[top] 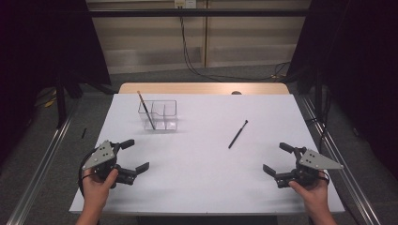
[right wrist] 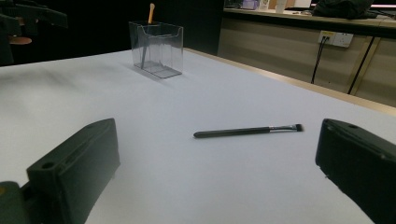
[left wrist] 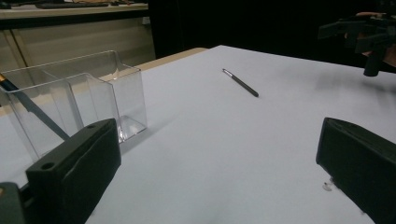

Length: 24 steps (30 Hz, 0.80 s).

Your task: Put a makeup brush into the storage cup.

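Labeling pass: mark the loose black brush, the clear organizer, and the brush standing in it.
loose black brush [right wrist: 247, 131], right gripper view, mid-handle.
clear organizer [top: 170, 112], high view, right wall.
standing brush [top: 145, 109], high view, mid-handle.

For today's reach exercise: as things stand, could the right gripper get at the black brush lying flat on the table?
Probably yes. The right gripper is open and empty, and the black brush lies flat on bare white table ahead of it, with nothing between. The clear organizer stands well off to the far left.
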Available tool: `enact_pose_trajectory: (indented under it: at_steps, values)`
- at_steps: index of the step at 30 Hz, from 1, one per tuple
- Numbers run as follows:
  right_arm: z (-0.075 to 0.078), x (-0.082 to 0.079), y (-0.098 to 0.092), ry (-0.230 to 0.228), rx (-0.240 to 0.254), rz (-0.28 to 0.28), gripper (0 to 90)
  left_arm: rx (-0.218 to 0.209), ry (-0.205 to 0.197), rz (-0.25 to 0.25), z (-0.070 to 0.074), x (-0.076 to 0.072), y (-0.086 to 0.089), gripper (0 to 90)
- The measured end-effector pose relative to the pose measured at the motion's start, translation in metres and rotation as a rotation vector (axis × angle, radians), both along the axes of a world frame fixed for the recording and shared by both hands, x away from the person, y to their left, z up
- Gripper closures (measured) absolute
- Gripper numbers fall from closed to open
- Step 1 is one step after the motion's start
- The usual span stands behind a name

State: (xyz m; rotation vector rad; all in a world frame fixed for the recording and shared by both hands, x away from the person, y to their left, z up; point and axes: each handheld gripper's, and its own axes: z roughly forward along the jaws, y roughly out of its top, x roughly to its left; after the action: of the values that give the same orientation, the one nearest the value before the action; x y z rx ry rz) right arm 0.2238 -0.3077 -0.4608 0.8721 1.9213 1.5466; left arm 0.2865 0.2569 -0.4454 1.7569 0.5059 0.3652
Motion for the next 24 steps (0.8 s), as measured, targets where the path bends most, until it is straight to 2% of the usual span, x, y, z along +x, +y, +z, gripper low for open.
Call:
enact_pose_trajectory:
  at_steps: [4, 7, 14, 19, 24]
  values:
    - [-0.0006, 0.0021, 0.0009, 0.001, 0.0, 0.001, 0.0, -0.015, 0.011, 0.002, -0.0019, 0.0, 0.0008, 0.0]
    - [-0.0009, 0.0035, 0.0023, 0.003, 0.003, 0.003, 0.0, -0.008, 0.014, -0.003, -0.0028, 0.0001, 0.0001, 0.0]
    - [-0.0006, 0.0042, 0.0038, 0.001, -0.002, 0.007, 0.0, -0.01, 0.01, -0.003, -0.0023, -0.0012, -0.001, 0.0]
    - [0.0011, 0.0052, 0.0057, -0.004, -0.003, 0.003, 0.0, -0.033, 0.01, -0.003, -0.0019, -0.0024, 0.0005, 0.0]
    - [-0.0005, 0.0069, 0.0075, 0.007, -0.006, -0.001, 0.0, -0.032, 0.006, -0.001, -0.0016, -0.0012, -0.0001, 0.0]
